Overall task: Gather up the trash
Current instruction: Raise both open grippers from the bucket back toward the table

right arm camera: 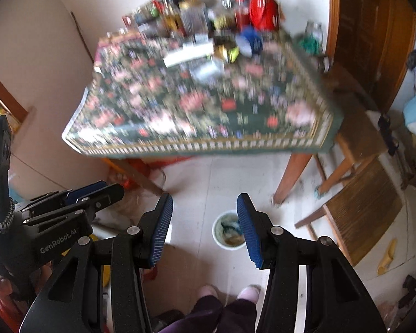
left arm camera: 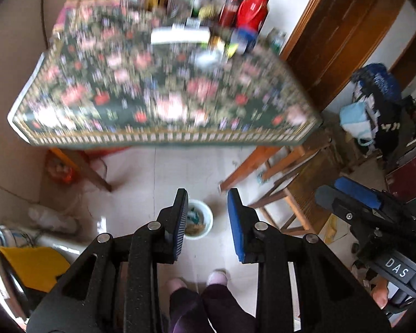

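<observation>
Left wrist view: the left tool is spread apart with nothing in it, looking down at a white bin on the floor that's already got scraps inside. Above it the counter with the floral cloth is all blur.

Right wrist view: the right tool is released and empty too, with the bin just under its right finger. The clutter at the far edge looks risky; a blind grab could topple bottles.
</observation>
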`<state>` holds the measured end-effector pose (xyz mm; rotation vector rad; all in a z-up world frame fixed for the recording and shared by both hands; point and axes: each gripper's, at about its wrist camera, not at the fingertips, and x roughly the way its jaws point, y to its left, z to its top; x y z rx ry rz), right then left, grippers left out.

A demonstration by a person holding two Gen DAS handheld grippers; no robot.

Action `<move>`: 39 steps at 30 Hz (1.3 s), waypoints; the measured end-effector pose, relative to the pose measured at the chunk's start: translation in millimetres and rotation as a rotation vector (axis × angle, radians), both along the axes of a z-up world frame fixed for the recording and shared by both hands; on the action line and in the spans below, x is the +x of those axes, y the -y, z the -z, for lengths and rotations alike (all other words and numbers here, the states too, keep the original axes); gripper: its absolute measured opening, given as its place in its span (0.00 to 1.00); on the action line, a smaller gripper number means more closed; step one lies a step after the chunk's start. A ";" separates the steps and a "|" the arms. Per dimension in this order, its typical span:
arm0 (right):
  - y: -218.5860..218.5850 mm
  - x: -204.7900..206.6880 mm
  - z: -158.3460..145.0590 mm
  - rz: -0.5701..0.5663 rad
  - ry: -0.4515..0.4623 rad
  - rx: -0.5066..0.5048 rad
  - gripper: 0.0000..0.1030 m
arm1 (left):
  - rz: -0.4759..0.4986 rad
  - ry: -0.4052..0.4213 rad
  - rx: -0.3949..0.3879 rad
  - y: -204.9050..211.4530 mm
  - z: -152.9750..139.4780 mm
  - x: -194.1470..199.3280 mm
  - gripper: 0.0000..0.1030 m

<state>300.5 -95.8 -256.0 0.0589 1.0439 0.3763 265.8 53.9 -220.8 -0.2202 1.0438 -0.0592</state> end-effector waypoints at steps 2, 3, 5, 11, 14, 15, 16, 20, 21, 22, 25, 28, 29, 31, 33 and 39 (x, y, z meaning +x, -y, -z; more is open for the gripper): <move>-4.2 -8.3 -27.2 0.012 0.059 -0.005 0.43 | 0.008 0.047 0.003 -3.0 -26.6 -6.7 0.31; -4.5 -13.0 -40.0 0.019 0.089 -0.009 0.43 | 0.014 0.069 0.002 -7.0 -38.6 -10.4 0.31; -9.1 -23.9 -67.8 0.027 0.155 -0.016 0.44 | 0.022 0.111 -0.001 -12.0 -59.3 -17.2 0.31; -14.8 -43.6 -125.0 0.074 0.306 -0.003 0.51 | 0.054 0.260 0.008 -22.3 -118.7 -40.7 0.42; -18.4 -52.1 -142.6 0.096 0.367 0.011 0.51 | 0.068 0.325 0.040 -27.0 -139.0 -49.1 0.57; -19.5 -54.8 -147.0 0.102 0.382 0.013 0.52 | 0.070 0.344 0.050 -28.4 -144.4 -51.4 0.61; -20.7 -56.8 -151.3 0.109 0.399 0.014 0.58 | 0.071 0.354 0.055 -29.3 -147.4 -53.4 0.66; -21.8 -61.8 -159.4 0.157 0.463 -0.006 0.90 | 0.073 0.386 0.046 -34.9 -156.2 -58.9 0.76; -21.2 -62.8 -161.1 0.164 0.468 -0.010 0.92 | 0.074 0.386 0.040 -36.0 -156.2 -57.9 0.78; -21.3 -62.2 -163.1 0.172 0.471 -0.014 0.93 | 0.074 0.385 0.039 -36.4 -155.9 -56.2 0.79; -16.7 -54.5 -162.3 0.186 0.465 -0.017 0.93 | 0.077 0.373 0.047 -35.0 -153.3 -46.6 0.79; -8.0 -39.3 -158.8 0.200 0.457 -0.017 0.93 | 0.069 0.358 0.046 -33.3 -150.9 -32.3 0.79; -5.4 -35.2 -158.0 0.201 0.453 -0.015 0.93 | 0.064 0.354 0.045 -31.4 -149.8 -27.0 0.79; 1.3 -23.9 -155.9 0.203 0.449 -0.010 0.93 | 0.054 0.351 0.044 -28.3 -148.4 -14.0 0.79; 9.9 -6.8 -153.8 0.201 0.449 -0.004 0.93 | 0.044 0.351 0.047 -24.0 -147.6 0.8 0.79; 31.5 47.2 -155.7 0.172 0.447 -0.004 0.93 | 0.006 0.330 0.061 -5.8 -148.0 67.4 0.79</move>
